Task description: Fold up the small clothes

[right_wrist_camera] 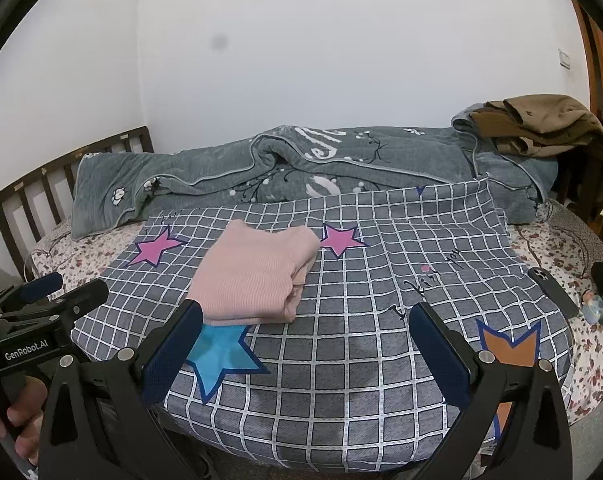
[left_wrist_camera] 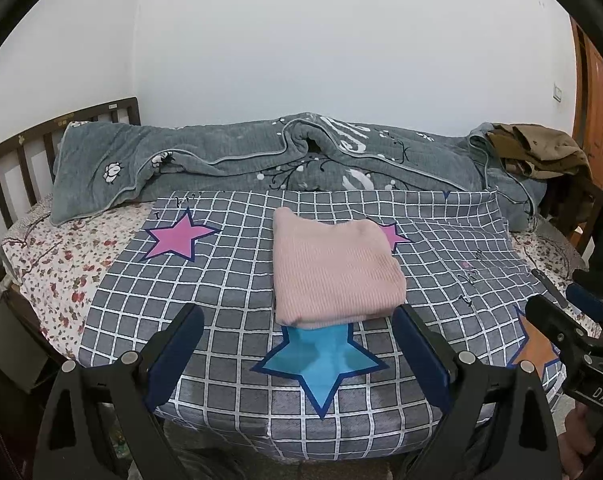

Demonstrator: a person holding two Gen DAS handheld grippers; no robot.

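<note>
The pink garment [left_wrist_camera: 335, 270] lies folded on the checked sheet [left_wrist_camera: 229, 320] on the bed. Left gripper [left_wrist_camera: 297, 354] and right gripper [right_wrist_camera: 305, 354] hover with jaws wide apart, empty. Risk: snagging an edge would undo the fold.

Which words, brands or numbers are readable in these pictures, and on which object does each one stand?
"GenRobot.AI": on the left gripper body, right wrist view.
"DAS": on the right gripper body, cut off by the frame edge.
Black handwriting on the checked sheet: not legible.
White lettering on the grey quilt: folded, unreadable.
</note>
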